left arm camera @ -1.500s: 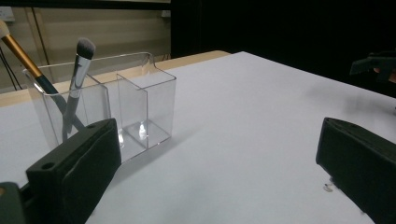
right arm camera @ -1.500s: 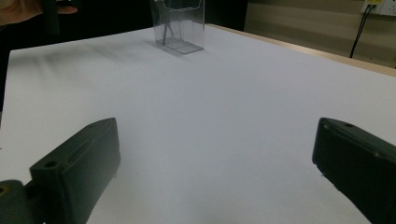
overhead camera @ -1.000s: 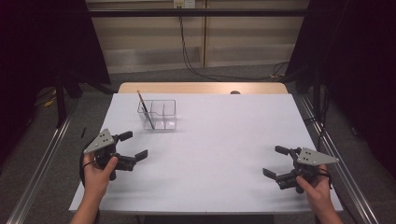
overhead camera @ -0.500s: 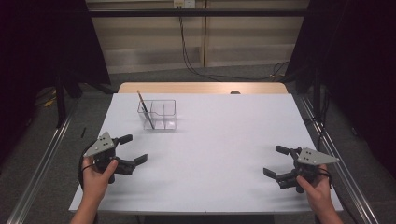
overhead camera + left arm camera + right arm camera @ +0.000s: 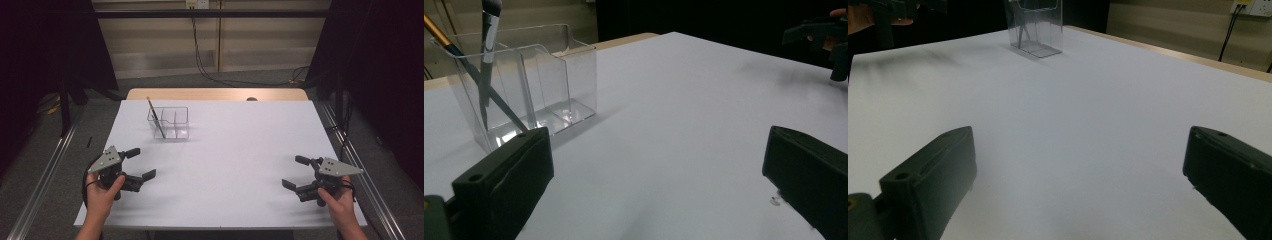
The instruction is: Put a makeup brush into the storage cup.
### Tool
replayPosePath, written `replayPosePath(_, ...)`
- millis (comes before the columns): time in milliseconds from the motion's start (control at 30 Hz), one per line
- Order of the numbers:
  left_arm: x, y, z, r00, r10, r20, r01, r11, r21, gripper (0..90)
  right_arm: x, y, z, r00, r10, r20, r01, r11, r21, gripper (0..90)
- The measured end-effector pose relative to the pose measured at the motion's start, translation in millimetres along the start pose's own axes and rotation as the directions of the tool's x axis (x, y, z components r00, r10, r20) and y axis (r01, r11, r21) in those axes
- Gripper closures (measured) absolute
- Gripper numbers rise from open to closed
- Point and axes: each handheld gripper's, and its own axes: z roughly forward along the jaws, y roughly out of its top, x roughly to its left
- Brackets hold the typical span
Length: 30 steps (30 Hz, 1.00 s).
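The clear acrylic organizer (image 5: 169, 122) stands in the upper left of the high view, a slim brush (image 5: 155, 117) leaning in its left compartment, handle tipped up and leftward. The left gripper (image 5: 136, 164) — jaws spread wide, holding nothing — sits lower left, plainly the nearer tool (the organizer lies up-frame and a little right of it). The right gripper (image 5: 299, 172), also agape and empty, waits well apart at lower right.

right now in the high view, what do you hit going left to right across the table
left gripper → brush leaning in the clear organizer → bare white table → right gripper
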Motion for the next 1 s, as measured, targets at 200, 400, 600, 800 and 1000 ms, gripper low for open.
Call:
replayPosePath(200,-0.8,-0.9,-3.2,1.0,0.005,-0.002,-0.005,1.0,0.003,0.0,-0.5,0.0,0.1,1.0,-0.003,0.0,0.003,1.0,0.004,0.6)
replayPosePath(400,-1.2,-3.6,-5.9,0.9999,-0.012,0.001,0.012,0.9999,-0.006,0.0,-1.0,0.3,-0.1,1.0,-0.002,0.003,0.002,1.0,0.003,0.6)
replayPosePath(600,-1.4,-5.4,-7.1,1.0,0.006,0.006,-0.006,1.0,0.002,0.5,-1.4,0.5,-0.2,1.0,-0.002,0.006,0.002,1.0,0.004,0.5)
replayPosePath(800,-0.4,-7.2,-7.7,0.9999,-0.01,0.006,0.01,0.9999,-0.003,0.5,-2.8,-0.1,-0.8,0.9999,0.003,0.012,-0.003,1.0,0.0,0.4)
replayPosePath(1000,2.6,-7.7,-10.9,0.9999,-0.014,-0.003,0.014,0.9998,-0.014,0.4,-4.3,-0.1,-3.2,0.9997,0.011,0.02,-0.011,1.0,-0.006,0.3)
